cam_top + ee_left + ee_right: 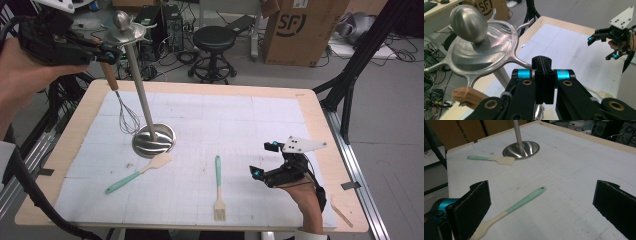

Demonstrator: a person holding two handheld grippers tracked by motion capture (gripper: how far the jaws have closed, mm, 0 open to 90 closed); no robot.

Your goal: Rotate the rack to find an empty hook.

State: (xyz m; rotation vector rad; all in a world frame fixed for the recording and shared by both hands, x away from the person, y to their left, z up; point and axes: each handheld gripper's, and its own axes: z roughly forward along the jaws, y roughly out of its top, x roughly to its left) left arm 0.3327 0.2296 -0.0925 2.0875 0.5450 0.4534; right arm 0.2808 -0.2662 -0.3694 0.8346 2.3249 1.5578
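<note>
Left hand-held gripper (pixel 107 54) clamps the whisk (pixel 122 102) handle; right hand-held gripper (pixel 264 160) gapes wide, holding nothing.

A silver steel stand (pixel 145 100) holds a whisk (pixel 125 107) with a brown wooden handle and grey wires. The spatula (pixel 137 173) and brush (pixel 218 187) have mint-green handles and cream heads. The bench (pixel 310 107) is pale wood under a white gridded mat (pixel 250 130). Both tongs are black with blue accents
</note>
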